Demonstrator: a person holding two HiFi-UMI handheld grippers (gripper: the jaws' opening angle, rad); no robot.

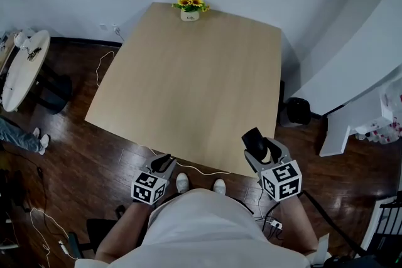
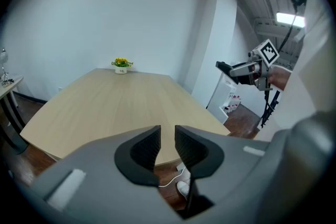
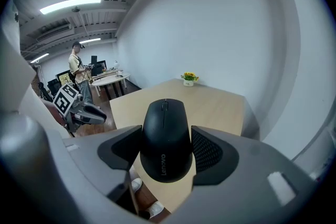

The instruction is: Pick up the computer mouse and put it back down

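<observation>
A black computer mouse (image 3: 167, 113) sits clamped between the pads of my right gripper (image 3: 167, 136), lifted off the wooden table (image 1: 188, 85). In the head view the mouse (image 1: 253, 140) and the right gripper (image 1: 259, 146) hang over the table's near right corner. My left gripper (image 1: 164, 163) hovers just off the near edge, left of the person's body. Its jaws (image 2: 167, 139) stand nearly together with only a thin slit and nothing between them. From the left gripper view the right gripper (image 2: 231, 68) shows at the right, raised above table height.
A small pot of yellow flowers (image 1: 190, 9) stands at the table's far edge. A round white table (image 1: 22, 66) is at the far left, a black bin (image 1: 297, 111) by the right side. A white cable (image 1: 201, 169) trails on the dark floor. A person (image 3: 79, 71) stands far off.
</observation>
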